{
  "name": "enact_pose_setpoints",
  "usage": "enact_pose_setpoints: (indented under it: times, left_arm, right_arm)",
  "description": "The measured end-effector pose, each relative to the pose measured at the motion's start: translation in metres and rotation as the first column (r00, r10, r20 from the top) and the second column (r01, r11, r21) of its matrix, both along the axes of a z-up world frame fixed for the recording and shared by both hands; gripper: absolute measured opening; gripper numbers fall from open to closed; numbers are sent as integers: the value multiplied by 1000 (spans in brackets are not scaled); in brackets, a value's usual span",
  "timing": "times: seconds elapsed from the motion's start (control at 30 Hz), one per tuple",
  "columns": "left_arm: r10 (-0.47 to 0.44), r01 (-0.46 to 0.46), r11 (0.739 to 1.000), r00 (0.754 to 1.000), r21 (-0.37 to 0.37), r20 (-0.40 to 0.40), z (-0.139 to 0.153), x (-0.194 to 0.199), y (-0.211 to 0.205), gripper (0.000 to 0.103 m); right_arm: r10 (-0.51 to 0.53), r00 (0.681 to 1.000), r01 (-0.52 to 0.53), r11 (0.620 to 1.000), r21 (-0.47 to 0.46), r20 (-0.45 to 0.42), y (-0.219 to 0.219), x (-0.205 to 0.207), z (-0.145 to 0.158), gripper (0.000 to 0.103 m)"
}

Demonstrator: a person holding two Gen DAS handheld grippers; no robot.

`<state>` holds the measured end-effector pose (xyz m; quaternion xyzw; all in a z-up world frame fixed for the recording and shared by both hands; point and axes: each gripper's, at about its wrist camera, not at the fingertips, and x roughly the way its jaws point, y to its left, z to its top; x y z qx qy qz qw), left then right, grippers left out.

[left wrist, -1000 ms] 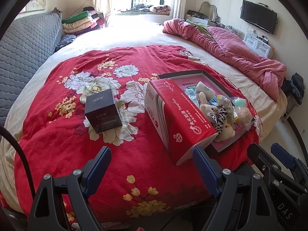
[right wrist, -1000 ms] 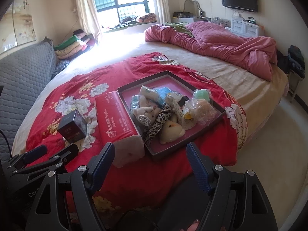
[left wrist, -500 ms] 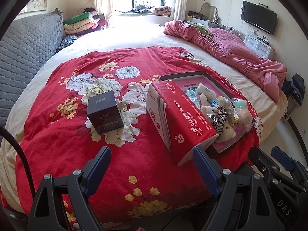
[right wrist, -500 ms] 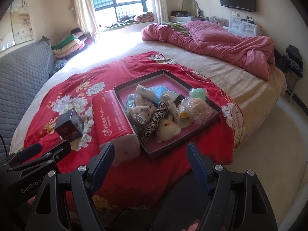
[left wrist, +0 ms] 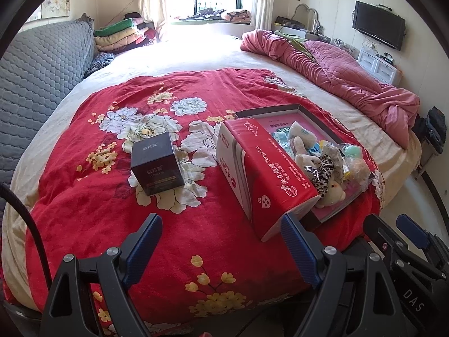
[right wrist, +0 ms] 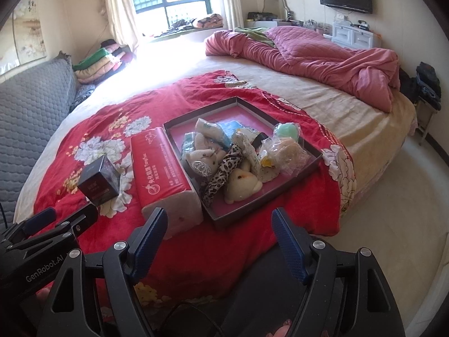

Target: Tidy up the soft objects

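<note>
The left claw point(left wrist: 221, 241) hangs above the near edge of the bed with its blue-padded jaws wide apart and nothing between them. The right claw point(right wrist: 217, 234) hovers likewise over the same edge, jaws spread and empty.

A red blanket with white and yellow flowers point(left wrist: 112, 210) covers the near part of the bed. On it lies a shallow dark-rimmed tray with a pink floor point(right wrist: 280, 196), which holds the soft objects in a loose heap: a cream plush animal with a sequin patch point(right wrist: 200, 158), a leopard-print fabric strip point(right wrist: 224, 174) draped across the pile, a pale yellow plush chick point(right wrist: 241, 186) at the near side, a mint-green ball in clear wrap point(right wrist: 286, 131) at the far right, and a beige sponge-like piece in a clear bag point(right wrist: 289, 151) just in front of that ball. Some blue and white packets lie at the back of the heap; what they are cannot be told.

A long red soft pack of tissues point(right wrist: 160, 168) lies just beside the tray's left wall, running parallel to it. Further left, well apart from the pack, a small dark cube-shaped carton with light lettering point(left wrist: 157, 167) stands on the blanket.

A crumpled pink quilt point(right wrist: 322, 61) lies on the far right of the bed.
</note>
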<state>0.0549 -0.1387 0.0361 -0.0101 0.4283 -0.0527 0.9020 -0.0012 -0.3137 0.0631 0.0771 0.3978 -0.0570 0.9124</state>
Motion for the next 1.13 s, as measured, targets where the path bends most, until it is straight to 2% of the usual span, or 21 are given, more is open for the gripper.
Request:
enact_pose_setpoints:
  times: [0.87, 1.13]
  left_arm:
    - [12, -12, 1000, 1000, 12, 0, 8, -5, 7, 86]
    - [13, -13, 1000, 1000, 0, 9, 5, -3, 12, 86]
  right_arm:
    - [18, 999, -18, 1000, -25, 34, 4, -4, 9, 78]
    - [41, 999, -40, 998, -49, 19, 10, 2, 4, 78]
